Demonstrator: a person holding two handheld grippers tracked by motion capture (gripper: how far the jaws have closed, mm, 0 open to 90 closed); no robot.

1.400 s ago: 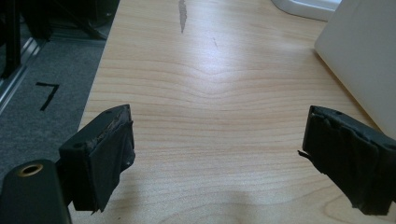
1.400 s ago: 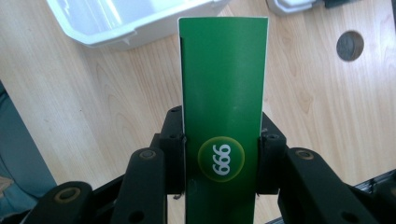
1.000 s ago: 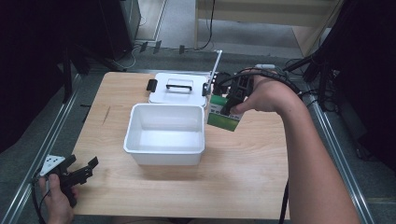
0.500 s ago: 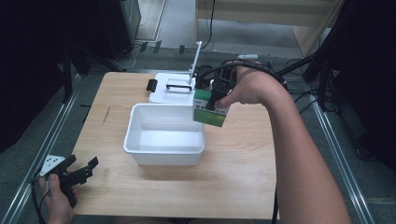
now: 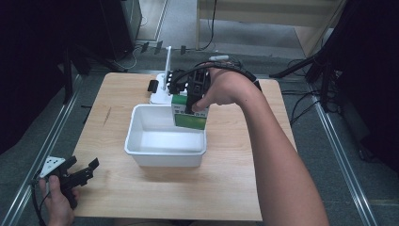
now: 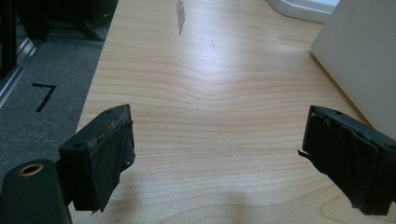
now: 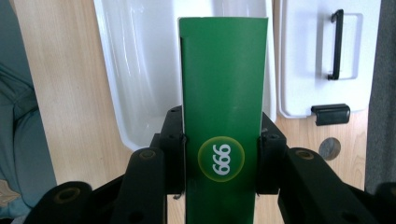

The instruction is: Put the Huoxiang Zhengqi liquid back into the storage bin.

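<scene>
My right gripper (image 5: 190, 101) is shut on a green box (image 5: 189, 113), holding it above the far right corner of the white bin (image 5: 164, 153). In the right gripper view the green box (image 7: 223, 93) stands between the two black pads (image 7: 175, 135), a round "999" mark on its face, with the white bin (image 7: 140, 70) beneath. My left gripper (image 5: 82, 173) rests at the table's near left corner, held by a hand, open with nothing in it. Its two pads (image 6: 105, 158) stand wide apart over bare wood, the bin's wall (image 6: 359, 60) to the right.
A white lid (image 7: 327, 56) with a black handle and black latch lies flat behind the bin. A coin (image 7: 330, 148) lies on the wood near it. A white post (image 5: 168, 61) rises at the far edge. The wooden table (image 5: 235, 179) has room at front and right.
My right gripper has carried the green box leftward from beside the bin's far right corner to over the bin. The left gripper has stayed put.
</scene>
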